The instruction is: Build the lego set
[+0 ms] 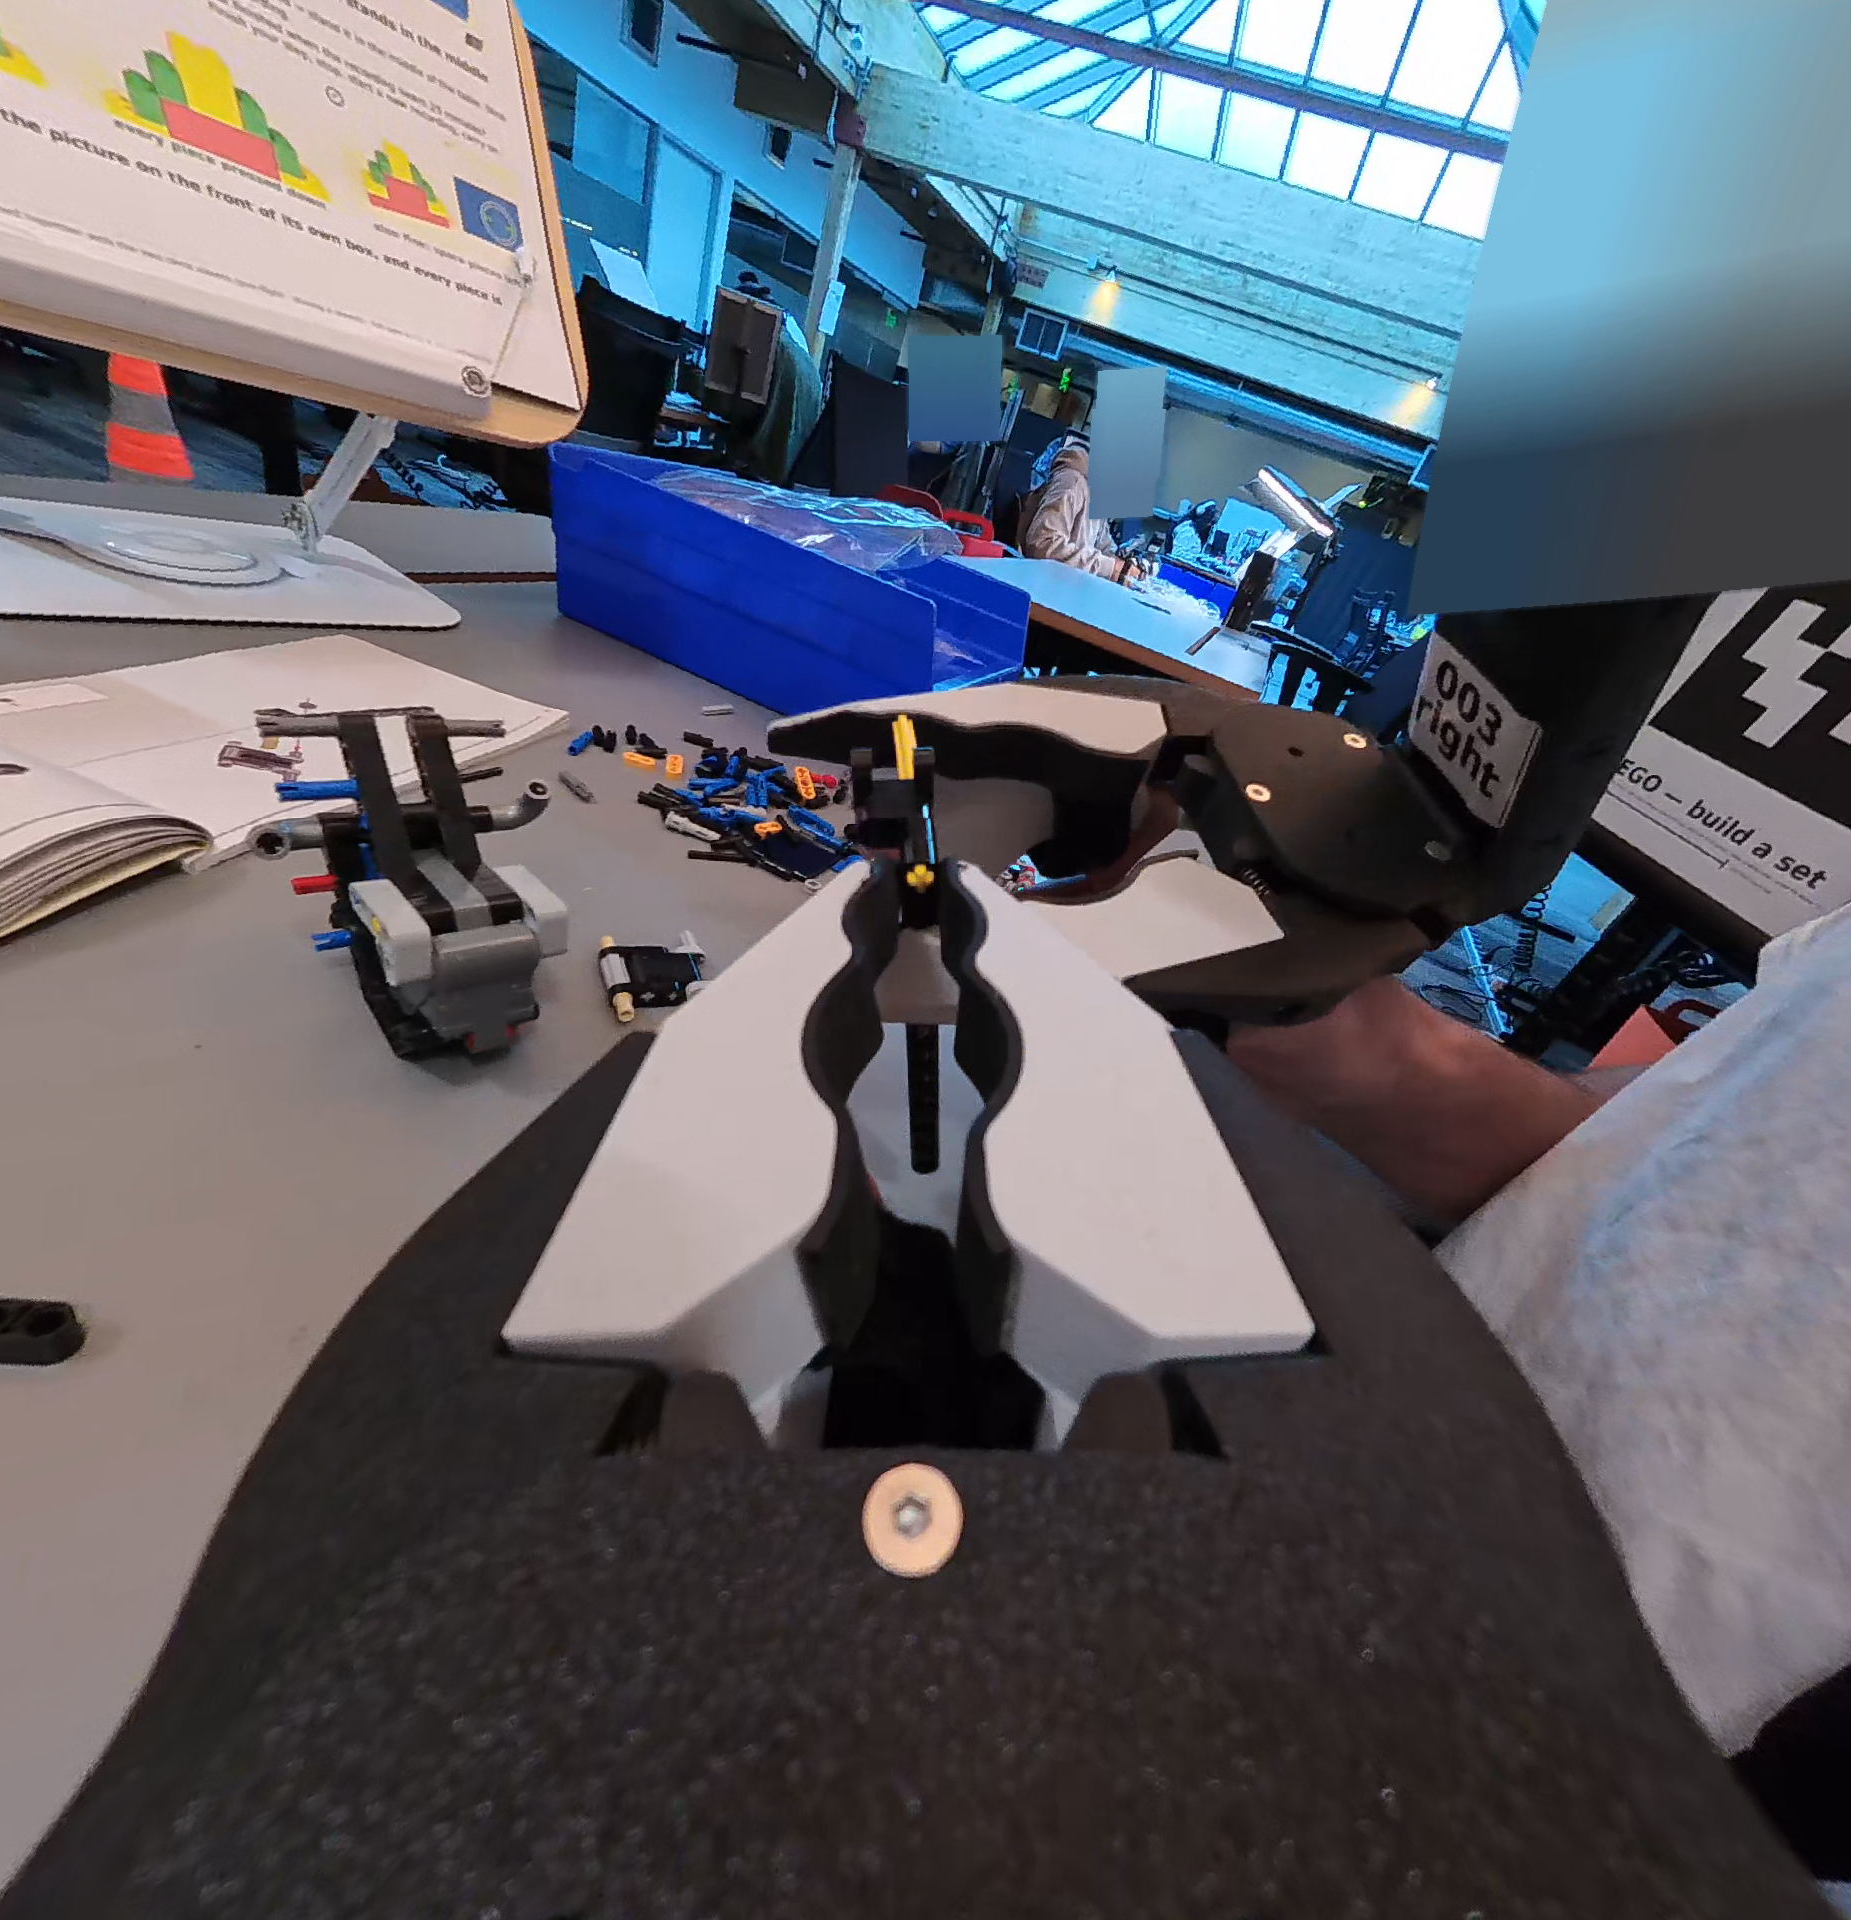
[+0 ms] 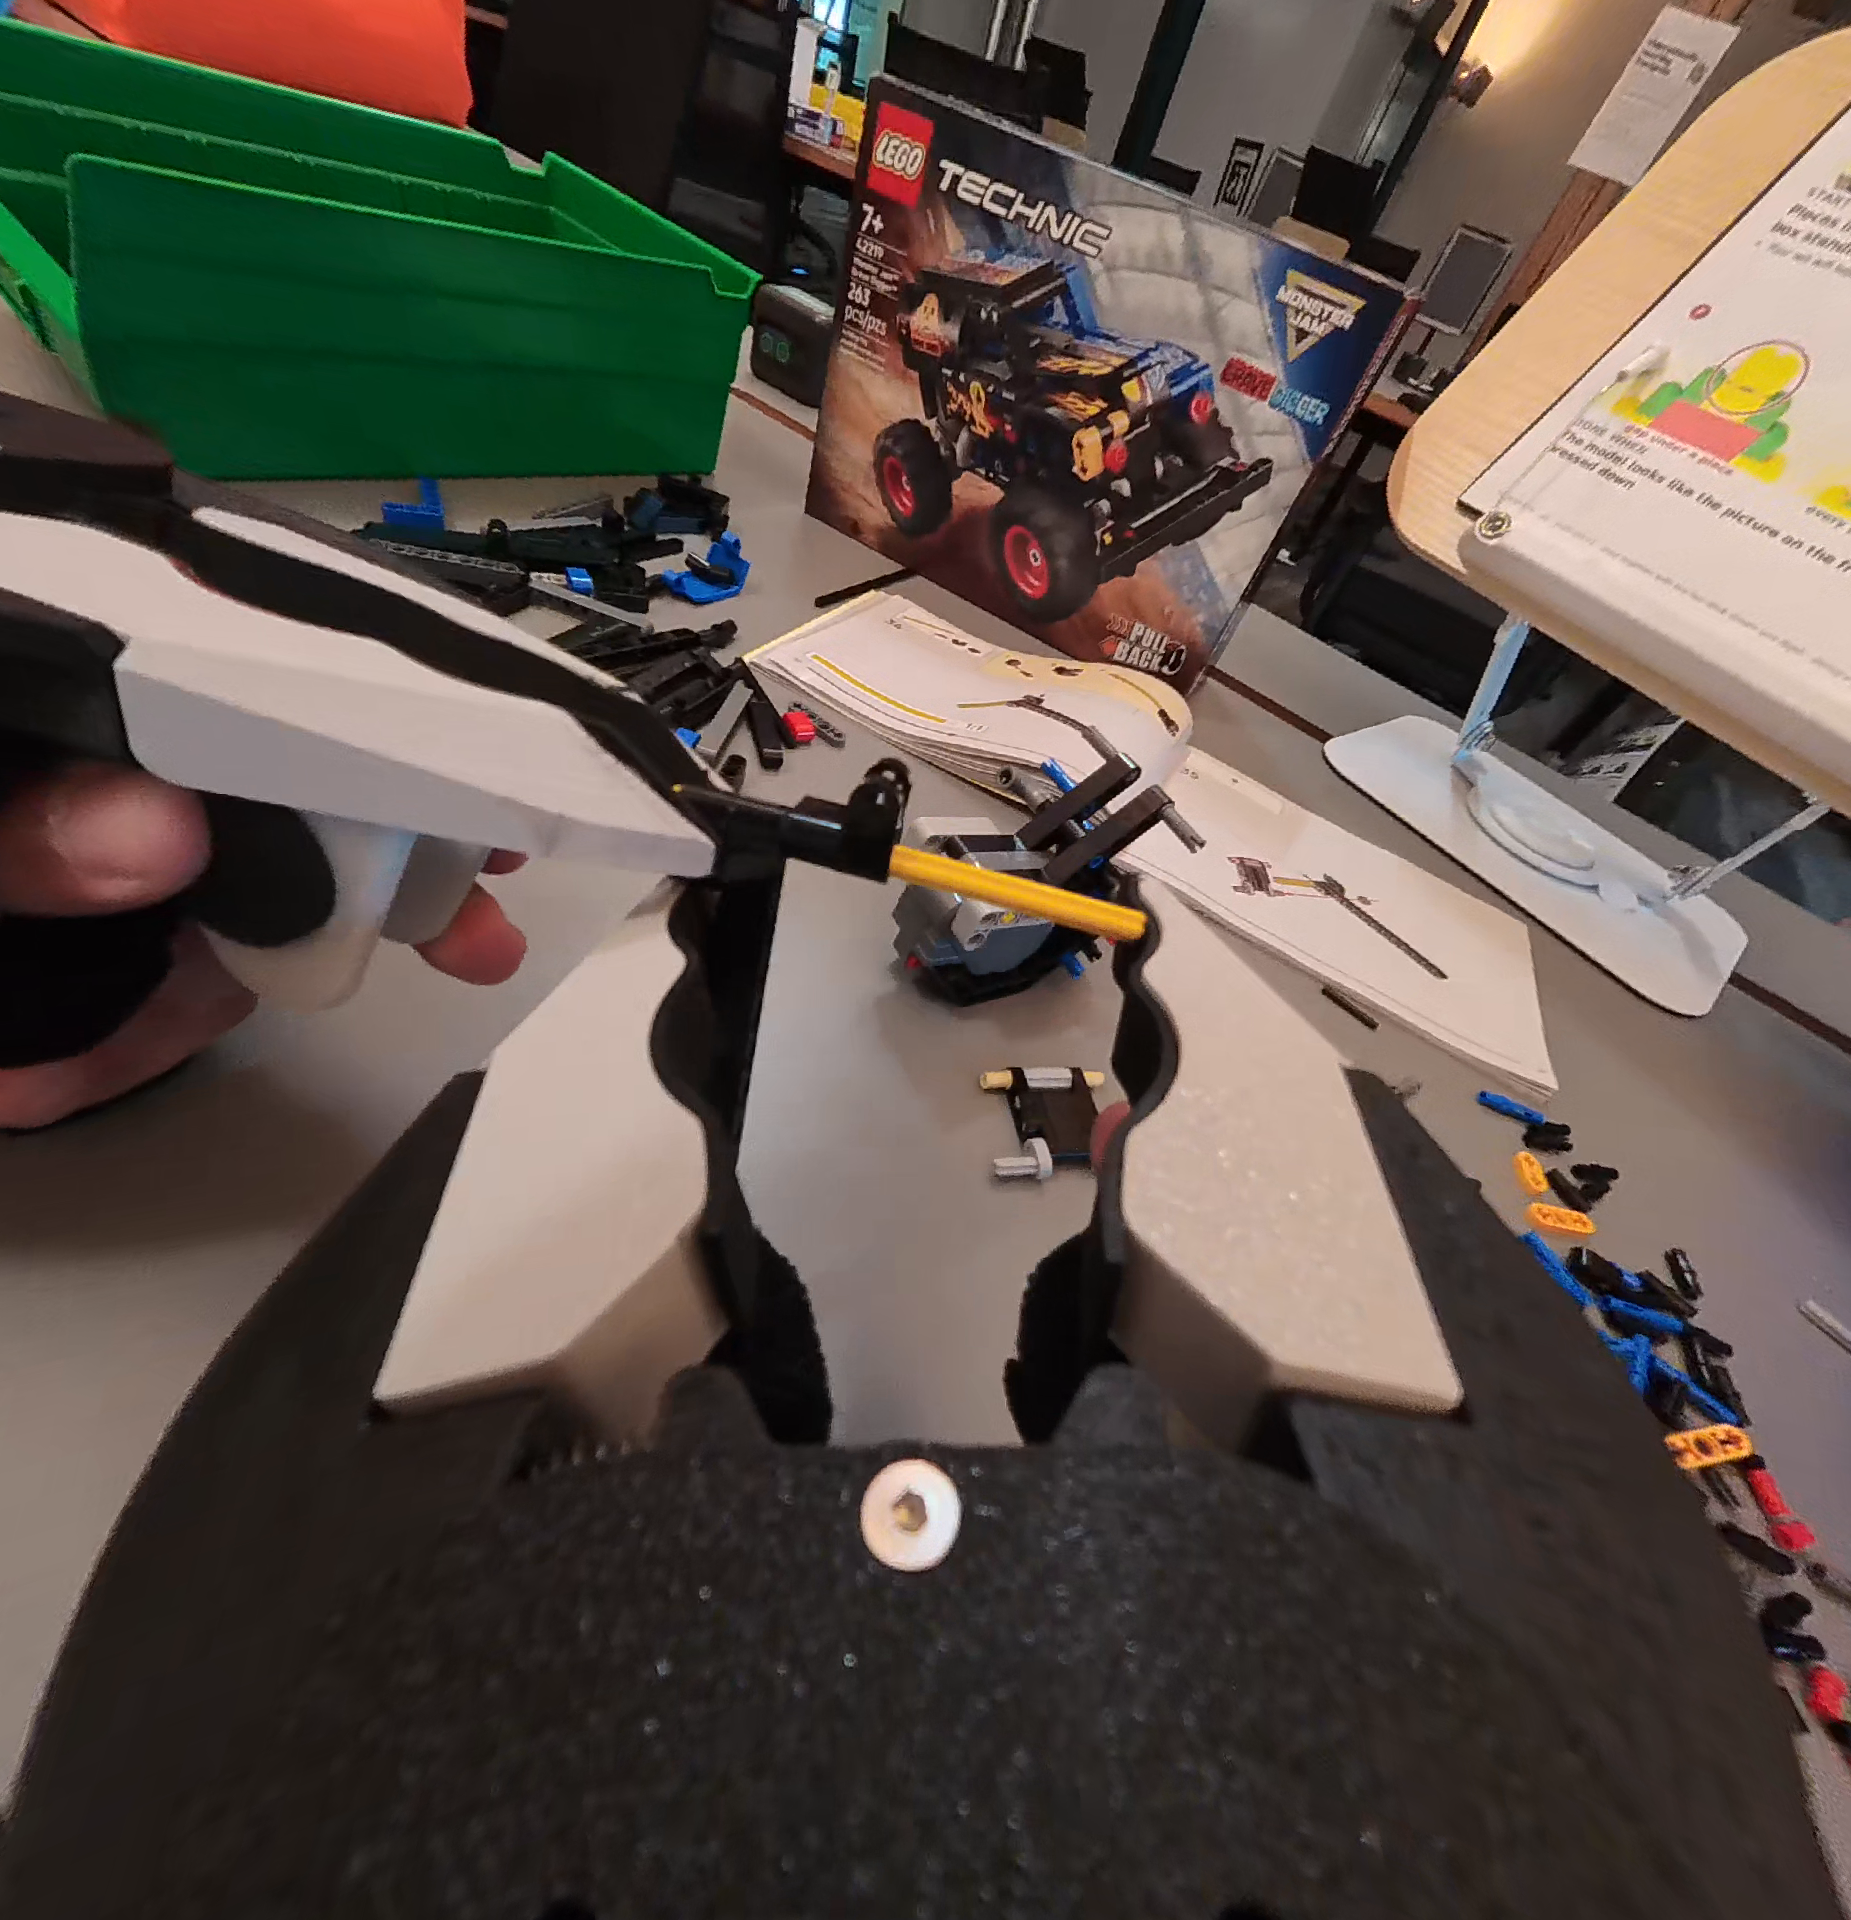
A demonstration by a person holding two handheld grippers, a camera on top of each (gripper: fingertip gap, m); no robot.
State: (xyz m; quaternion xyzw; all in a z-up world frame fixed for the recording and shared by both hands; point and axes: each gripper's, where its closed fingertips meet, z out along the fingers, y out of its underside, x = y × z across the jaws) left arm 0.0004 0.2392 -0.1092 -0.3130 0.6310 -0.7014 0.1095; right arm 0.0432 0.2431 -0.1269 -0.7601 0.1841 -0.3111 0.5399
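Observation:
My left gripper (image 1: 913, 883) is shut on a small black assembly (image 1: 900, 810) with a yellow axle (image 2: 1014, 891) sticking out of it, held above the table. A black toothed rod (image 1: 923, 1091) runs back between its fingers. My right gripper (image 2: 913, 920) is open, with its jaws wide on either side of that assembly. The axle tip is at one of its fingertips (image 2: 1134, 914). In the left wrist view the right gripper (image 1: 931, 810) comes in from the right. The partly built model (image 1: 433, 904) stands on the table and also shows in the right wrist view (image 2: 988, 925).
A small black sub-assembly (image 2: 1051, 1117) lies near the model. Loose pins lie scattered (image 2: 1648, 1330), and black beams are piled (image 2: 609, 603) by a green bin (image 2: 381, 312). The set's box (image 2: 1087, 395), an open booklet (image 2: 1316, 894), a blue bin (image 1: 755, 592) and a sheet stand (image 1: 256, 187) surround the work area. Left tips to right tips: about 4 cm.

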